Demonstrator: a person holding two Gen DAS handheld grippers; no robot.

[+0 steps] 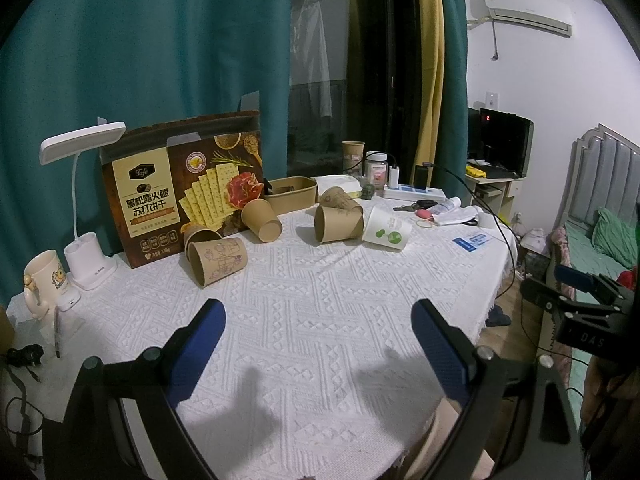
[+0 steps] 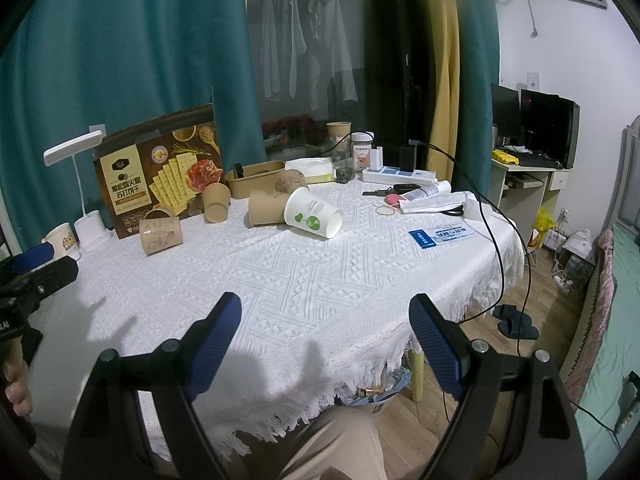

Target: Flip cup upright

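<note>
Several paper cups lie on their sides on the white tablecloth [image 1: 320,300]. A white cup with green print [image 1: 386,233] [image 2: 314,213] lies at mid-table, mouth toward the right front. Brown cups lie near it [image 1: 338,224] [image 2: 268,208], by the cracker box [image 1: 262,221] [image 2: 216,202] and at the left [image 1: 218,261] [image 2: 160,235]. My left gripper [image 1: 318,350] is open and empty over the near cloth, well short of the cups. My right gripper [image 2: 326,346] is open and empty near the table's front edge.
A cracker box [image 1: 184,188] stands at the back left with a white desk lamp [image 1: 86,208] and mug [image 1: 42,280]. A brown paper bowl [image 1: 290,194], jar, power strip [image 2: 398,176] and a trailing black cable [image 2: 494,240] sit at the back right. A bed is at the right.
</note>
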